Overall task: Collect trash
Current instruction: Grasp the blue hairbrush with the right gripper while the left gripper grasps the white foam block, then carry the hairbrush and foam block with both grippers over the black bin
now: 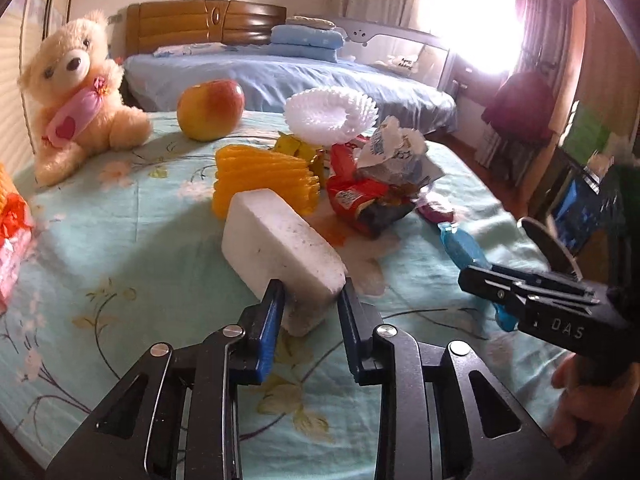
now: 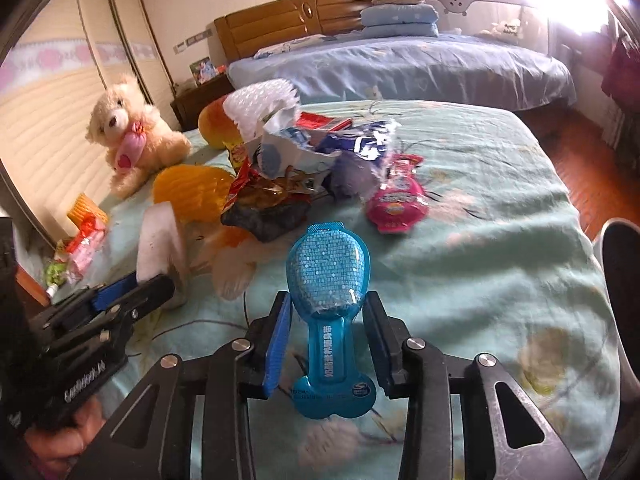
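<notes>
Through my left wrist camera the left gripper (image 1: 310,294) has its fingers (image 1: 272,312) clenched on the near end of a white foam block (image 1: 280,240), which juts away from me toward 12 o'clock above the floral bedspread (image 1: 120,240). At 3 o'clock in that view my right gripper (image 1: 480,280) reaches in from the side, a blue packet (image 1: 460,244) at its tip. Through the right wrist camera the right gripper (image 2: 326,320) is grasping that blue packet (image 2: 326,272): both fingers (image 2: 280,340) press on its narrow neck, the round end pointing to 12 o'clock, the flat tail hanging toward me. At 9 o'clock there I see the left gripper (image 2: 132,292) with the foam block (image 2: 158,240) and a hand (image 2: 60,440) on its handle. Farther out, at 12 o'clock in the left view, lies the trash heap: an orange foam net (image 1: 260,176), red snack wrappers (image 1: 352,196), crumpled white and blue paper (image 1: 396,152) and a white foam fruit net (image 1: 332,112) on top. A pink wrapper (image 2: 396,200) lies at 1 o'clock in the right view, just right of the heap. Beyond, an apple (image 1: 210,110) sits at 11 o'clock and a teddy bear (image 1: 76,92) at 10 o'clock. Farthest is a second bed (image 1: 288,76) with blue sheets, folded blue pillows (image 1: 306,42) and a wooden headboard (image 1: 204,24).
</notes>
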The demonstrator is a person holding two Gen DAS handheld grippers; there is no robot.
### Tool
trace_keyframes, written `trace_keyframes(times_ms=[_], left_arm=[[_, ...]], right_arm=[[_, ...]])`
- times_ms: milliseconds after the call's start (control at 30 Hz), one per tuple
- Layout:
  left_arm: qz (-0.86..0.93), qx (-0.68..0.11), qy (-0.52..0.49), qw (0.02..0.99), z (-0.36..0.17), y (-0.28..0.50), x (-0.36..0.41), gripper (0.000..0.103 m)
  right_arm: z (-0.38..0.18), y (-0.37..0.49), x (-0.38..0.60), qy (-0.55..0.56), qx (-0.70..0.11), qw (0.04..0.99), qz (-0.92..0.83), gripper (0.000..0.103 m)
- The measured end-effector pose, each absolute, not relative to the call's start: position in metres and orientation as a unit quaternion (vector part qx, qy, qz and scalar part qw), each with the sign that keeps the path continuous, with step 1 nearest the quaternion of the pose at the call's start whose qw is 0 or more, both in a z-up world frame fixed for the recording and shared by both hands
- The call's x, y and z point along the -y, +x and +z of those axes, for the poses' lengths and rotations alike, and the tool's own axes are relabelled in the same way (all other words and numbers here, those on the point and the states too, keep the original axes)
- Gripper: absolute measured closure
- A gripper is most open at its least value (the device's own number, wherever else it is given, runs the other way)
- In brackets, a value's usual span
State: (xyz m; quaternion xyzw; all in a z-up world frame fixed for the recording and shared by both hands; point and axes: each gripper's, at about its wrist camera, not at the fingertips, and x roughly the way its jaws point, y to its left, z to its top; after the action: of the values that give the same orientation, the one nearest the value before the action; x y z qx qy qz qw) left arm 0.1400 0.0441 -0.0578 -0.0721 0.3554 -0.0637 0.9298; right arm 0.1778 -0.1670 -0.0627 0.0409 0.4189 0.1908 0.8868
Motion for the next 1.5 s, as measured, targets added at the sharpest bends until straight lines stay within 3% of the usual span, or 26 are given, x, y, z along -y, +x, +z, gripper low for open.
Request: trace_keyframes(times_ms=[1500], left_arm=[[-0.305, -0.368, 0.017, 0.878, -0.024, 0.16, 0.183, 0.078]], right_arm=[[-0.052, 0.139, 0.393, 0.156, -0.376, 0.913, 0.02, 0.066]])
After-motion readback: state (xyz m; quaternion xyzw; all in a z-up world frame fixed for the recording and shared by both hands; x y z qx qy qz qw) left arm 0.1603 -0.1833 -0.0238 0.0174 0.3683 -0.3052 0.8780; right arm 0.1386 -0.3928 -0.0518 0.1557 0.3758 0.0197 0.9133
